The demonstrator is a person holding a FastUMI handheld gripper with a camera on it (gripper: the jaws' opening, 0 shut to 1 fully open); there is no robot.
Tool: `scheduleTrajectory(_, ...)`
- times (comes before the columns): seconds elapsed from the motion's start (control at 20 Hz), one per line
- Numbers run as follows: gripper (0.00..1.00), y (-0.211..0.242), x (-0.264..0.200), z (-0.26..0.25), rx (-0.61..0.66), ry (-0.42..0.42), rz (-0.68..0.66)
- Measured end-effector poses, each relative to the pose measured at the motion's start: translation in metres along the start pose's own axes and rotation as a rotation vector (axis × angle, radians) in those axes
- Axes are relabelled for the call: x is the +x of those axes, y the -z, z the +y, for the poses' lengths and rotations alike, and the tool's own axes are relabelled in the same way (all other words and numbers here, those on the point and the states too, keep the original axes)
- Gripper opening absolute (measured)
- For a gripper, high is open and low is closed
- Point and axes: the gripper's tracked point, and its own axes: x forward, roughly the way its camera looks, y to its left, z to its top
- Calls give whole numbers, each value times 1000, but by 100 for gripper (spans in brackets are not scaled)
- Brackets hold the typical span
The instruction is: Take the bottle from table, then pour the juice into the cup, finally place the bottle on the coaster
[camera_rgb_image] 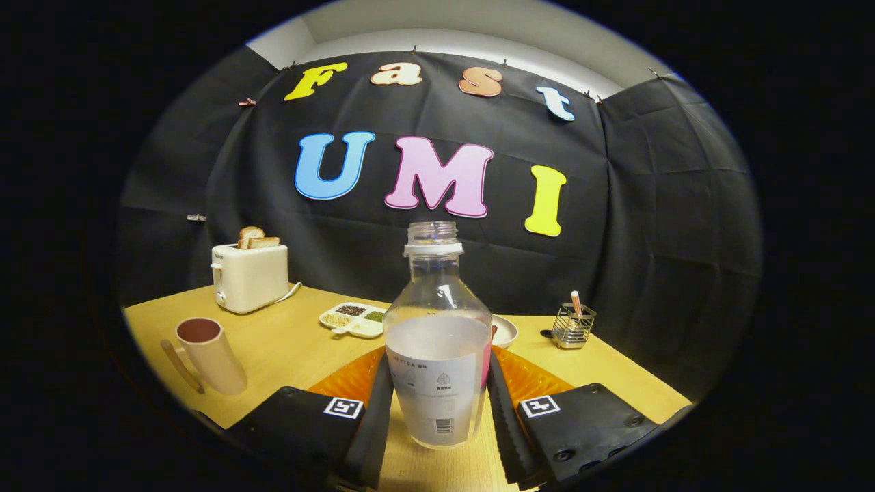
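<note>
A clear plastic bottle [437, 342] without a cap stands upright between my fingers, its white label facing me. My gripper [439, 383] is shut on the bottle, one finger pressing each side of the label. I see no liquid inside it. An orange coaster [345, 379] lies on the wooden table [287, 342] just behind and beneath the fingers, showing on both sides of the bottle. Whether the bottle's base rests on something or hangs just above, I cannot tell. A beige cup [208, 355] with a handle stands off to the left of the fingers, its inside dark reddish.
A cream toaster [249, 277] with bread slices stands at the back left by the wall. A white divided dish [352, 319] of grains and a small plate [504, 331] lie beyond the bottle. A wire holder [573, 324] with a pen sits at the back right.
</note>
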Motion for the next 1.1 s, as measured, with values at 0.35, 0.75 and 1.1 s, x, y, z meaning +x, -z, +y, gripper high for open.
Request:
scheduleTrajectory(0.35, 68, -34, -10, 51, -253, -102, -1)
scheduleTrajectory(0.75, 68, -3, -12, 125, -543, -229, 48)
scheduleTrajectory(1.1, 68, 27, -5, 156, -785, -278, 85)
